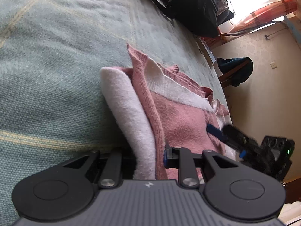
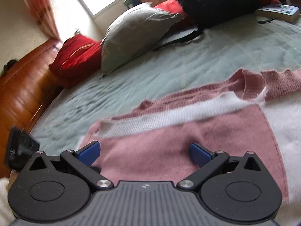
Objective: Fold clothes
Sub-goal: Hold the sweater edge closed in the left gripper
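Left wrist view: your left tongs (image 1: 150,157) are clamped on a bunched edge of the pink-and-white sweater (image 1: 180,113); white and pink layers stand up together between the jaws, right at the camera.
Right wrist view: your right tongs (image 2: 144,153) stand wide apart and empty, blue fingers (image 2: 88,153) low over the pink panel; whether they brush the knit is hard to tell through the blur.
Where the garment lies: on the green bedspread (image 2: 169,62), directly ahead of and under both tongs.
Long axis: in the right wrist view the white band (image 2: 169,115) runs across the frame, lower left to upper right, so the sweater lies crosswise to your right tongs.
Which hand is nearer: both are at the cloth, but only the left has hold; the right tongs show in the left view at the sweater's far side.
Pose: both tongs tilt downward toward the bed.
Farther off: grey pillow (image 2: 135,32) and red cushion (image 2: 77,56) sit well clear.
Likely next: you would need the right tongs to close on an edge.
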Action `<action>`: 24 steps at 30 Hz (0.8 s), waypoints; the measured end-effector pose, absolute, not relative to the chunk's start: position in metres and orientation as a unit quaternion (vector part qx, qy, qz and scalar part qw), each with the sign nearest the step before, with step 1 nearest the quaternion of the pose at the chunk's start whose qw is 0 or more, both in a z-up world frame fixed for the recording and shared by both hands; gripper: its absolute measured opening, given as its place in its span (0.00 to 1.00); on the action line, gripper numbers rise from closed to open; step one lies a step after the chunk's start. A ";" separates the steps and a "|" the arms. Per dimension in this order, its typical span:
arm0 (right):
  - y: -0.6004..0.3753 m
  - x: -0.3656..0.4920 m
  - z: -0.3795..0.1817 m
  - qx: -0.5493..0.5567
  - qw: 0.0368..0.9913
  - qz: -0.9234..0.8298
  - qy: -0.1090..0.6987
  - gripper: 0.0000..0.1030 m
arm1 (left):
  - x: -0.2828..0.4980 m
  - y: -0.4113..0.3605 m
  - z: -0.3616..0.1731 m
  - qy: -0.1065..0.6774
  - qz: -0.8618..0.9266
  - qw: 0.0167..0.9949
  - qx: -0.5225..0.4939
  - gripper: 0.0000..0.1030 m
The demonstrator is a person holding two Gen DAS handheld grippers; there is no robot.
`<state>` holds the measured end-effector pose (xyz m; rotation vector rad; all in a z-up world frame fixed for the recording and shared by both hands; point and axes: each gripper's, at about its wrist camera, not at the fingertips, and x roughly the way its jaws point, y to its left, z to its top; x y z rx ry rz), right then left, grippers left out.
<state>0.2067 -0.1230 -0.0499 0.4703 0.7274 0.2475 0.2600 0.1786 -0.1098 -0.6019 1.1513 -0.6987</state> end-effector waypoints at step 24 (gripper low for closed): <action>-0.127 0.174 -0.038 0.259 0.859 0.119 0.425 1.00 | 0.256 0.170 -0.105 0.522 -0.296 0.758 -0.256 0.24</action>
